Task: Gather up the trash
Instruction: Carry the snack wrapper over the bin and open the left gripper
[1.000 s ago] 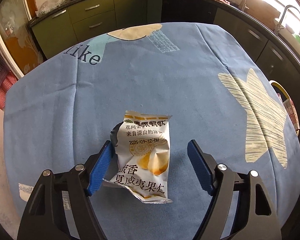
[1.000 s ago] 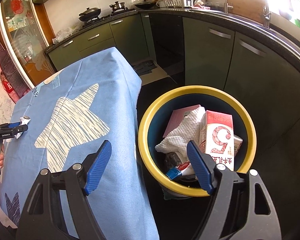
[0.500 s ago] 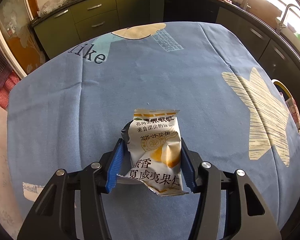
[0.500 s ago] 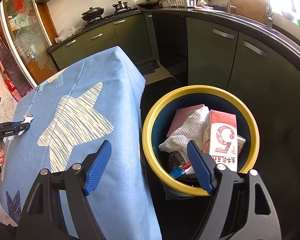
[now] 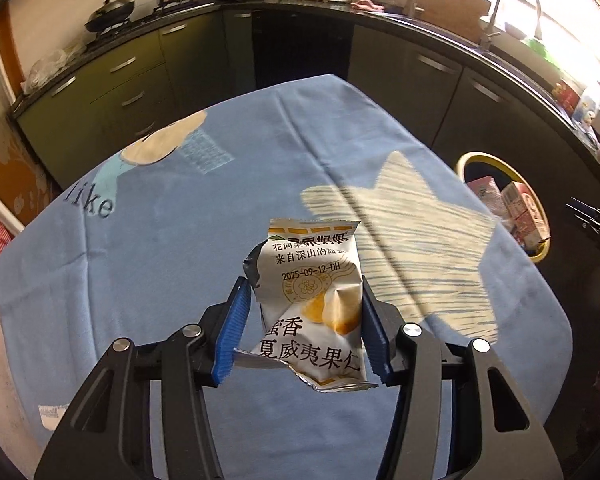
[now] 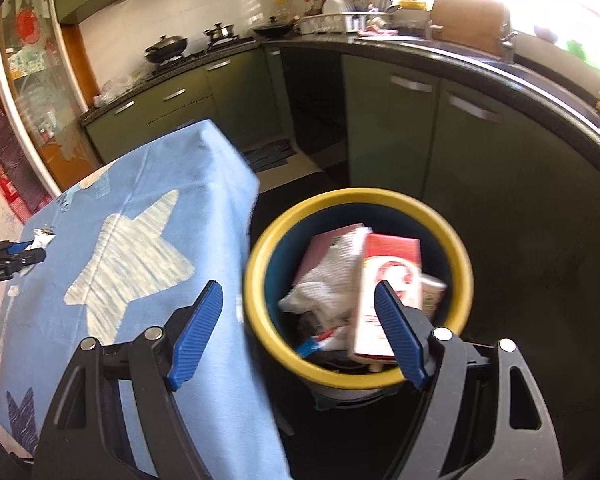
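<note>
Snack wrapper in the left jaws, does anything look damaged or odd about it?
The snack wrapper is crumpled and torn open along its ragged bottom edge, with silver lining showing. The left gripper pinches it by its sides. Nothing spilled.

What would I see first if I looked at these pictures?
First, the white snack wrapper pinched in the left claw above the blue tablecloth. Next, the yellow-rimmed bin beside the table, holding a red-and-white carton and crumpled paper towel, with the empty right claw open above it.
</note>
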Demonstrator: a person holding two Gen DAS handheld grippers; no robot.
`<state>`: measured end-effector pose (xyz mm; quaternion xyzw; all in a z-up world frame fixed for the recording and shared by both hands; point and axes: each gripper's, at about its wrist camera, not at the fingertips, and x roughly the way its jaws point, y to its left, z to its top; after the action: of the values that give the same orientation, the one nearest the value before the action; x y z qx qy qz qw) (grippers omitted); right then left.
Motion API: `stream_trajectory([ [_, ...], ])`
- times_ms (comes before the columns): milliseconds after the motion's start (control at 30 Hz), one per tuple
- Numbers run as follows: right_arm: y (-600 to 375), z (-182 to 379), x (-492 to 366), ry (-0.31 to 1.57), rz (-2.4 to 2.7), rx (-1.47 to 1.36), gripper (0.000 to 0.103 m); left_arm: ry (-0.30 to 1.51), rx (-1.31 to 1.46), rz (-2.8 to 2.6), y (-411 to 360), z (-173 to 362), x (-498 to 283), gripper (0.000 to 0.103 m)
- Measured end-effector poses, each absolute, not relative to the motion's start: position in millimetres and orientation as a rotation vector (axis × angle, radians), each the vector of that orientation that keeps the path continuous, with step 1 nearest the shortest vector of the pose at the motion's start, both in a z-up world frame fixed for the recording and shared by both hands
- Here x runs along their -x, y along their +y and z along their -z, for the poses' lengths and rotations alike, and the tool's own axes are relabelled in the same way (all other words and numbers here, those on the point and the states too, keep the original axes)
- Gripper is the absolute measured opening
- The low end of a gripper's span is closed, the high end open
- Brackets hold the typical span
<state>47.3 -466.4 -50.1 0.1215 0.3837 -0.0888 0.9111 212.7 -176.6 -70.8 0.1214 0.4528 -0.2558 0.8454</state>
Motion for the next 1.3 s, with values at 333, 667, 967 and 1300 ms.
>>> stream_trajectory([
  [333, -517.2, 57.8, -7.0, 0.777, 0.276, -0.320, 0.074, 0.938, -0.355, 0.845, -337.0, 52.9, -198.9, 0.053],
  [667, -544.3, 71.5, 19.0, 0.772, 0.319, -0.375, 0.074, 1.069, -0.353, 0.972, -486.9, 94.1, -203.4, 0.053],
  [967, -551.9, 73.7, 25.6, 0.754, 0.318, -0.393, 0.077, 1.234, -0.245, 0.857, -513.6, 136.8, -219.3, 0.075],
  [1300, -527.7, 67.7, 27.1, 0.752, 0.267, -0.373, 0.079, 1.147, -0.200, 0.822, -449.6, 111.5, -197.8, 0.091],
])
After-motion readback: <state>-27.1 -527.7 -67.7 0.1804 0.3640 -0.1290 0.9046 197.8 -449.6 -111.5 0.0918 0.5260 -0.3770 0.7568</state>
